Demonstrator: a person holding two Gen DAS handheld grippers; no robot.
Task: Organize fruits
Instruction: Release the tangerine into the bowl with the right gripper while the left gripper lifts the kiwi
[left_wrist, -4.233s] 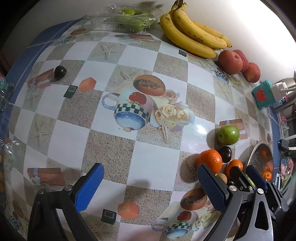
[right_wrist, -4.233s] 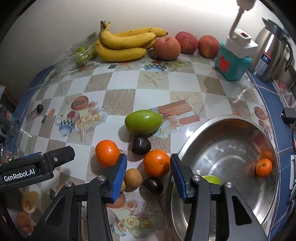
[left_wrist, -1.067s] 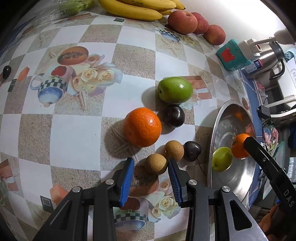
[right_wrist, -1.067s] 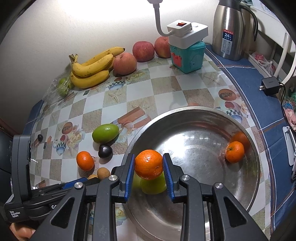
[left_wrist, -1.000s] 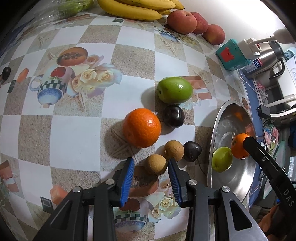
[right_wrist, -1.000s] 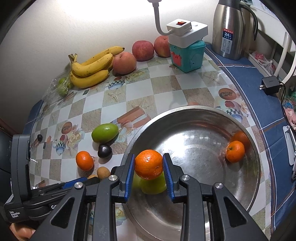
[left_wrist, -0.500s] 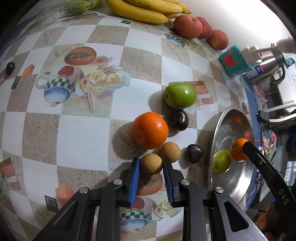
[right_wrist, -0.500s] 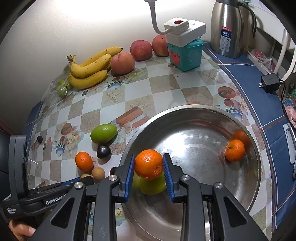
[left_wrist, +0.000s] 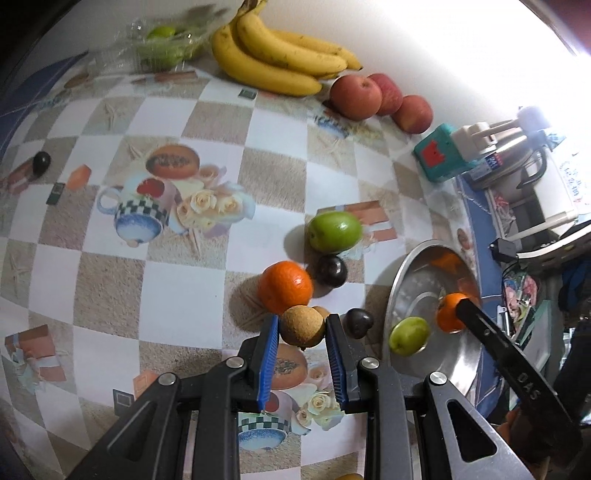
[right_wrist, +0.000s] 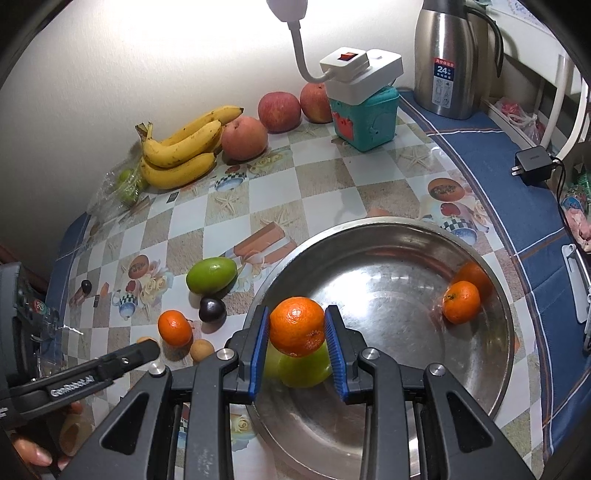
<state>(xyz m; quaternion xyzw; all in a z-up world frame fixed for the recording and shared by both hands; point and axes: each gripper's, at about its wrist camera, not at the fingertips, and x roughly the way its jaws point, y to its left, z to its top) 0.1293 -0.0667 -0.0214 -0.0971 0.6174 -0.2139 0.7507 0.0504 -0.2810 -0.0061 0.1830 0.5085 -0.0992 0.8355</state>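
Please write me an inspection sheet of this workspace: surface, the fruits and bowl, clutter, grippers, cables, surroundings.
Surface: checkered printed tablecloth, blue border.
Job's things: round steel bowl holds small orange mandarin and green fruit; large orange, green oval fruit, dark plums loose; yellow bananas, red apples by wall.
Clutter: teal box, steel thermos.
Grippers: left gripper jaws grip brown round fruit; right gripper jaws grip orange mandarin over bowl.
Cables: black charger.
Surroundings: white wall.

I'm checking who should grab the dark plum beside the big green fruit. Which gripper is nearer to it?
Left. The left gripper, shut on a brown fruit, sits just short of the dark plum. The right gripper holds an orange over the steel bowl.
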